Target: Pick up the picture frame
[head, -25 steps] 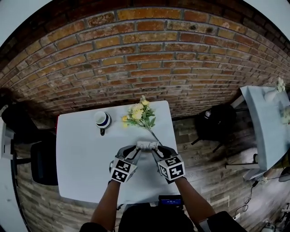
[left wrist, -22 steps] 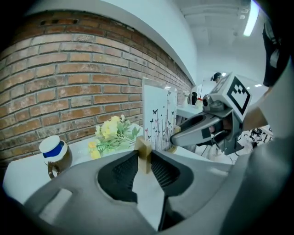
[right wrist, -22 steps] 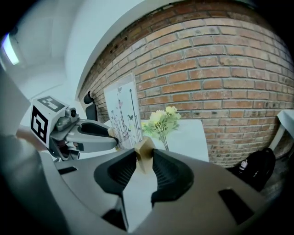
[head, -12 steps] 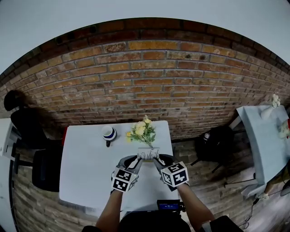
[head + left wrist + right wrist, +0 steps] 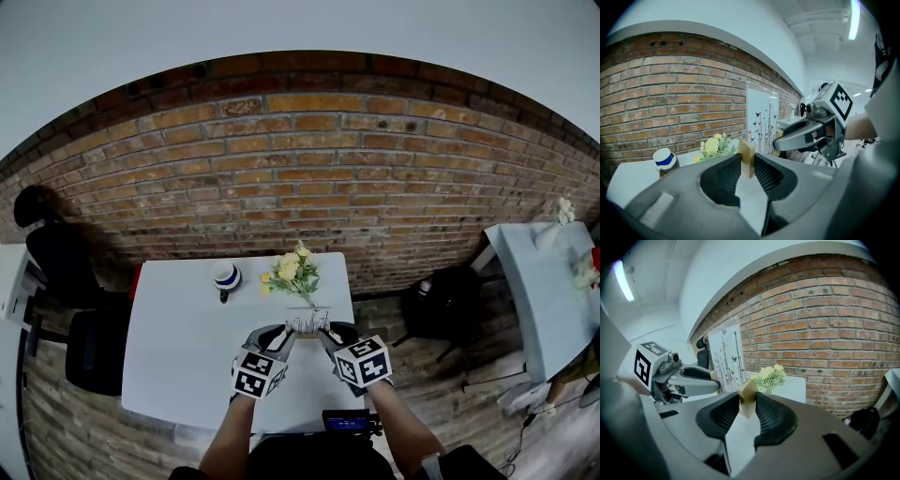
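Note:
The picture frame (image 5: 307,322) is a white panel with thin plant and butterfly drawings and pale wooden edges; it hangs upright above the white table (image 5: 178,356). My left gripper (image 5: 284,332) is shut on the frame's left wooden edge (image 5: 746,158). My right gripper (image 5: 326,332) is shut on its right wooden edge (image 5: 747,397). In the left gripper view the printed face (image 5: 761,124) stands upright, and the right gripper (image 5: 806,133) holds its far side. In the right gripper view the frame (image 5: 725,355) shows with the left gripper (image 5: 696,380) at its other edge.
A bunch of yellow flowers (image 5: 291,272) lies on the table just beyond the frame. A white cup with a blue band (image 5: 225,276) stands to their left. A brick wall (image 5: 300,178) runs behind the table. A dark chair (image 5: 84,352) is at the left, another table (image 5: 539,281) at the right.
Both grippers have risen together with the picture frame, lifting it off the table. The head view has tilted up, showing more wall and ceiling.

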A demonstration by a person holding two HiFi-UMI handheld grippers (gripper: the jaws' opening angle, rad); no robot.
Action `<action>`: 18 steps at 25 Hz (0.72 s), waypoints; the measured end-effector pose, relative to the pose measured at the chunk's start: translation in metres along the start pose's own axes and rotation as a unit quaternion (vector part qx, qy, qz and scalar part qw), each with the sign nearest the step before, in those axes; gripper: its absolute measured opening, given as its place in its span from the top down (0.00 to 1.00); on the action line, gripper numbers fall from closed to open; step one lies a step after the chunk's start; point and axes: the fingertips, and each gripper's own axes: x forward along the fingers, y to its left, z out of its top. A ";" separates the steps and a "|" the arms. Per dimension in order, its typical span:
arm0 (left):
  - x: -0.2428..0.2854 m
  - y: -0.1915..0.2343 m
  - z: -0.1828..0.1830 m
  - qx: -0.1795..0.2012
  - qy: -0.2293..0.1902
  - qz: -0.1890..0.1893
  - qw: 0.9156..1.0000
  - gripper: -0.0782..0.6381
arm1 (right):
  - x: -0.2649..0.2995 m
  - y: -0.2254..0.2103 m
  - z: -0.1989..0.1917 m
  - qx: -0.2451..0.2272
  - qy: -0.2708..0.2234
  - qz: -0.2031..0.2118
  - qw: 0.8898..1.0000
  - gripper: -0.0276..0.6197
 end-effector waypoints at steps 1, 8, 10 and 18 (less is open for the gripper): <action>-0.001 -0.002 -0.001 0.000 0.001 0.000 1.000 0.76 | -0.002 0.001 -0.002 0.000 0.001 0.001 1.000 0.78; -0.012 -0.019 -0.011 -0.004 0.005 0.003 1.000 0.76 | -0.015 0.009 -0.017 0.000 0.004 0.007 1.000 0.78; -0.016 -0.027 -0.014 -0.004 0.007 0.006 1.000 0.76 | -0.021 0.012 -0.023 0.000 0.005 0.010 1.000 0.78; -0.037 -0.056 -0.044 -0.019 0.023 0.020 0.999 0.76 | -0.039 0.031 -0.059 0.003 0.020 0.029 0.999 0.78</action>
